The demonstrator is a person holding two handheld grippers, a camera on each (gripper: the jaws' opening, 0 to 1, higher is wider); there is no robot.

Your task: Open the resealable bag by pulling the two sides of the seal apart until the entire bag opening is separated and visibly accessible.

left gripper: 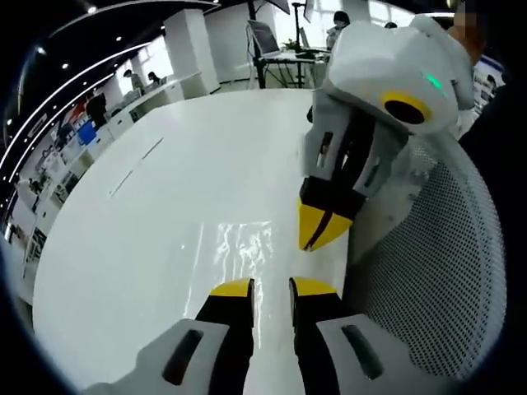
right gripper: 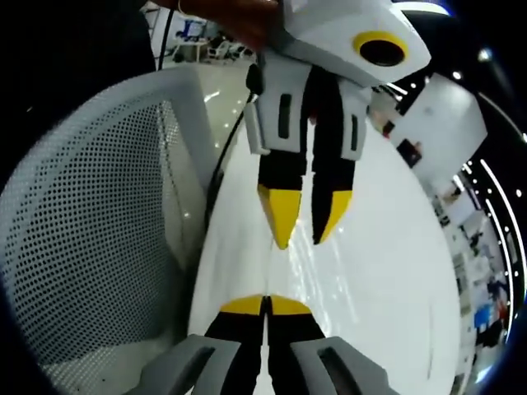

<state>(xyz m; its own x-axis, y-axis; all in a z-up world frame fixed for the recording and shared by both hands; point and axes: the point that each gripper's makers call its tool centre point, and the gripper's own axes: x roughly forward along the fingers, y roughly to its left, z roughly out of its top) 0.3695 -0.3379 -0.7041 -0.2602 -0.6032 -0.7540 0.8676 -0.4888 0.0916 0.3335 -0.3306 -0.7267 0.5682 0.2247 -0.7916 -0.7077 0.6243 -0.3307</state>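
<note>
The clear resealable bag [left gripper: 244, 247] lies flat on the glossy white table [left gripper: 156, 206], showing mostly as rippled glare just ahead of my left gripper [left gripper: 272, 288]. The left jaws stand open with a narrow gap, and the bag's near edge reaches toward that gap. My right gripper [left gripper: 319, 234] comes in from the right with its yellow tips pressed together, beside the bag's right edge near the table rim. In the right gripper view my right gripper [right gripper: 265, 306] is shut with nothing visible between its tips. The left gripper [right gripper: 305, 222] hangs opposite, slightly open, over the bag's glare [right gripper: 325, 276].
A white mesh chair back [left gripper: 445, 263] stands against the table's edge, large in the right gripper view [right gripper: 90, 239]. A dark cable [right gripper: 221, 169] runs down beside it. Desks, a laptop on a stand [left gripper: 265, 37] and people are far behind the table.
</note>
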